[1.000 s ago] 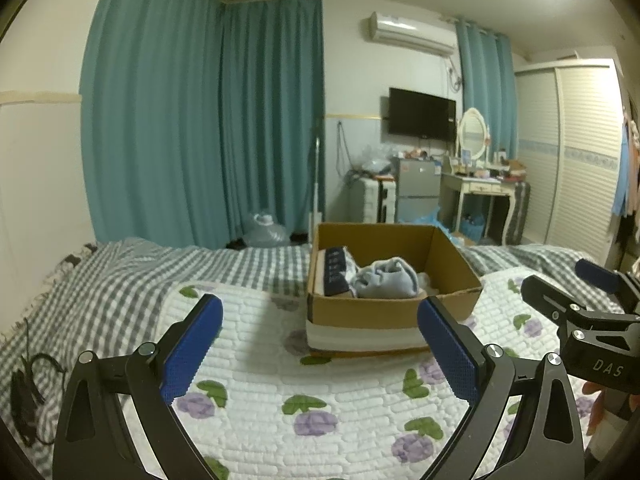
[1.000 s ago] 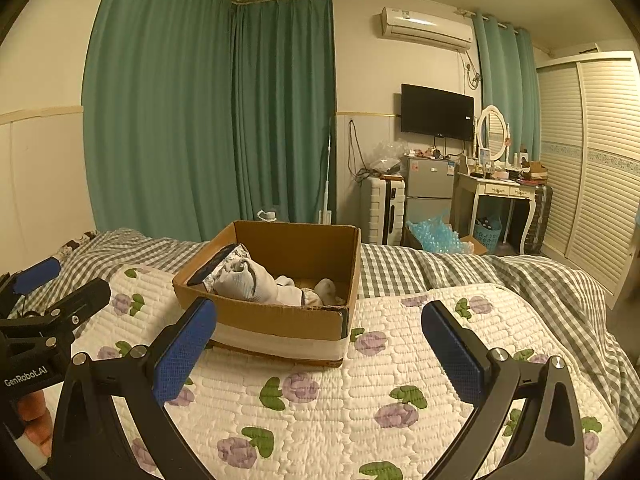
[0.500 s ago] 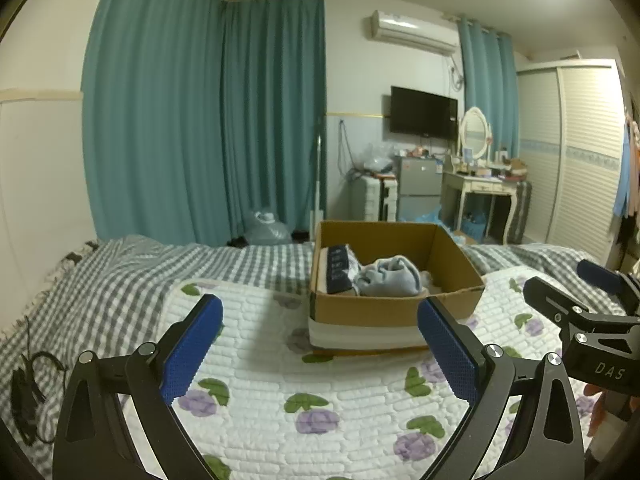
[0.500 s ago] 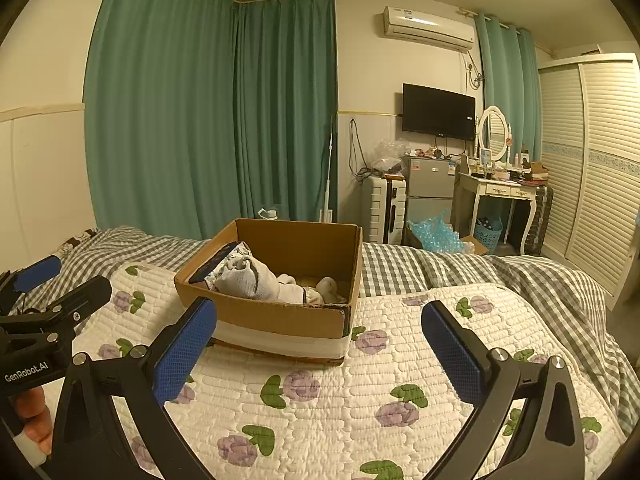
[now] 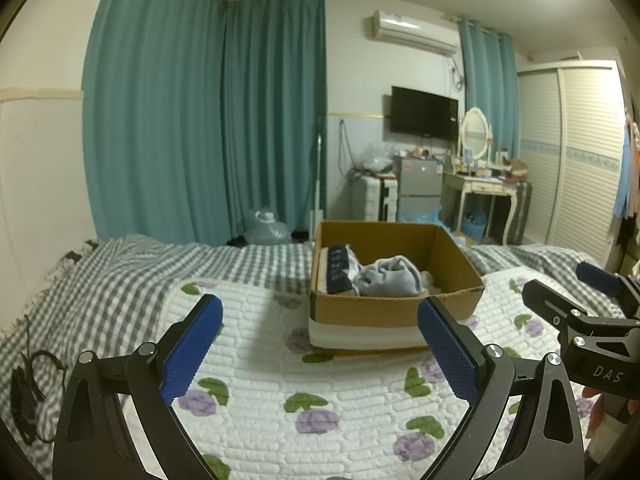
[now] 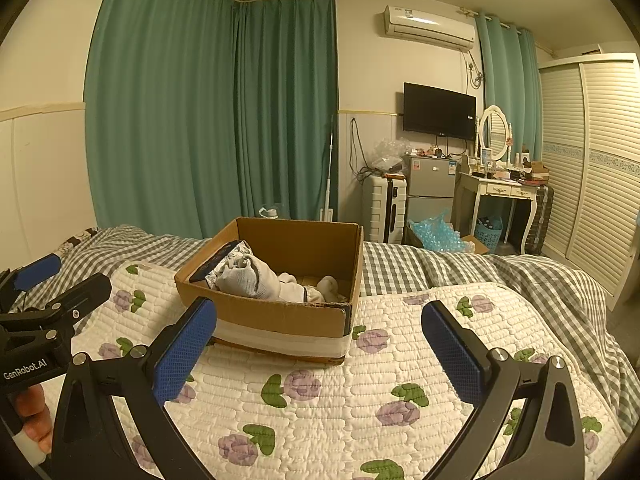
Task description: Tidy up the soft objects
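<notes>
A: Where is the cardboard box [image 5: 394, 304] found relative to the two tools?

B: It is seen straight ahead of both, resting on the quilted floral bedcover [image 6: 340, 396]. From the left gripper [image 5: 320, 354] it lies ahead and slightly right; from the right gripper [image 6: 320, 354] it lies ahead and slightly left. It is thus set between them, and neither can be judged clearly nearer.

A: How are the jaws held?

B: Both pairs are spread wide, with nothing pinched between the blue textured pads [image 5: 192, 350].

A: And the soft things?

B: They are already gathered inside the box: a rolled grey sock bundle [image 5: 390, 282] near the middle, a dark folded item [image 5: 338, 268] stood against the left wall, and paler crumpled socks [image 6: 294, 288] beside them. The fabric appears limp and knitted; the box walls are stiff, with pale tape banded round the base.

A: What is the coming move judged to need?

B: A forward reach over the near rim, since the contents sit below it.
</notes>
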### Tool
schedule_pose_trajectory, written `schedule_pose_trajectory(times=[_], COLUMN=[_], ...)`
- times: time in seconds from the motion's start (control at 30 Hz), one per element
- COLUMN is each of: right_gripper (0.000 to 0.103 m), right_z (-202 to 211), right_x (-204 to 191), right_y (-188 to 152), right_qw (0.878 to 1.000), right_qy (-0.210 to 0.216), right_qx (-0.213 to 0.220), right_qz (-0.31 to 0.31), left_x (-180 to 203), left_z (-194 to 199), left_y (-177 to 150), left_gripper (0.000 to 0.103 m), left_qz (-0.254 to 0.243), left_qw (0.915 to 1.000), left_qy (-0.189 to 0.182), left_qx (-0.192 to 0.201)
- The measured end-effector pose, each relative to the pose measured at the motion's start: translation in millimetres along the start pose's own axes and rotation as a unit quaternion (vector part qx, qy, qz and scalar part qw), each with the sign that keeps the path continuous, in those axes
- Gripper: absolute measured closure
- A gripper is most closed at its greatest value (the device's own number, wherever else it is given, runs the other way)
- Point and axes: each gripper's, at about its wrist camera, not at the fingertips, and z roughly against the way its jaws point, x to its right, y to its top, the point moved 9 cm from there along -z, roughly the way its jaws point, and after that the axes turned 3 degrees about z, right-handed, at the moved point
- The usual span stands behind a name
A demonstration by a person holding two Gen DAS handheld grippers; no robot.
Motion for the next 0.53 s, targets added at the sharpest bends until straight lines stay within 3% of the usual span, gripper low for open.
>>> schedule_pose_trajectory(times=[0.53], right_gripper=[0.0], right_z=[0.2], right_x=[3.8], right_y=[-3.7], right_qw=[1.0], right_qy=[0.0], right_qx=[-0.009], right_qz=[0.004], left_x=[6.0], left_z=[5.8], left_y=[-2.7], left_gripper=[0.003], left_qz=[0.0], left_qw=[0.9999], left_qy=[0.011], left_qx=[0.0])
